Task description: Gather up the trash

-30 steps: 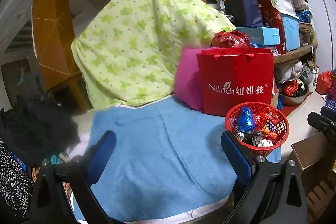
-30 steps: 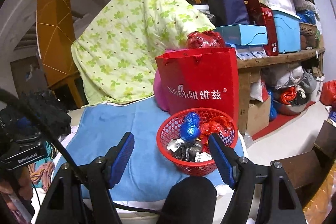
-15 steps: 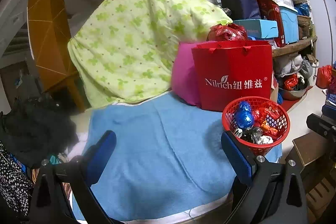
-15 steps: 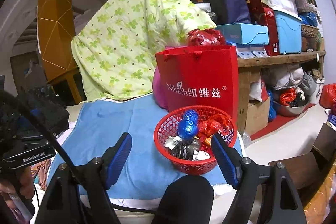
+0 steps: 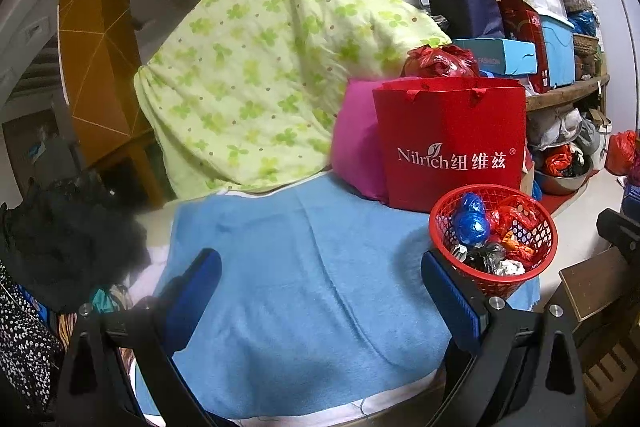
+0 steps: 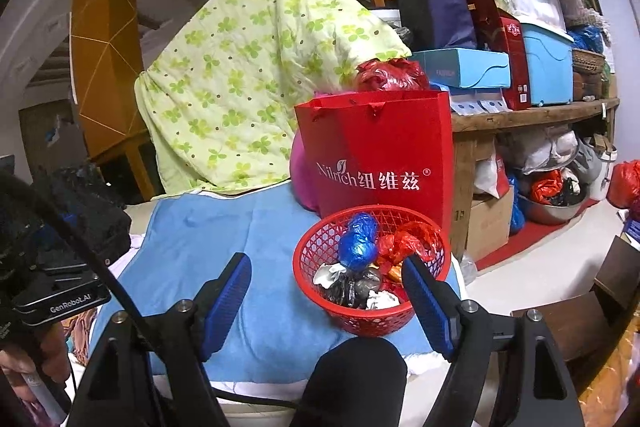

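A red mesh basket [image 5: 538, 259] [image 6: 316, 251] stands on the right end of a blue towel [image 5: 304, 267] [image 6: 224, 235]. It holds crumpled trash: a blue foil wad [image 6: 360, 241], red wrappers [image 6: 408, 241], black and white scraps. My left gripper [image 5: 320, 291] hovers open over the bare towel, its right finger just left of the basket. My right gripper [image 6: 326, 295] is open too, with the basket's near rim between its blue fingers [image 6: 426, 303] and nothing held.
A red paper bag [image 5: 452, 143] [image 6: 380, 155] and a pink cushion [image 5: 356, 155] stand behind the basket, a green quilt [image 5: 272, 67] behind them. Cluttered shelves [image 6: 532, 111] fill the right. Dark clothes [image 5: 68, 231] lie left. A wooden stool [image 5: 596, 287] is at lower right.
Both views have shifted only slightly; the basket sits a little lower in the right wrist view. The right jaws stand marginally wider than a second ago. Nothing was picked up or dropped.
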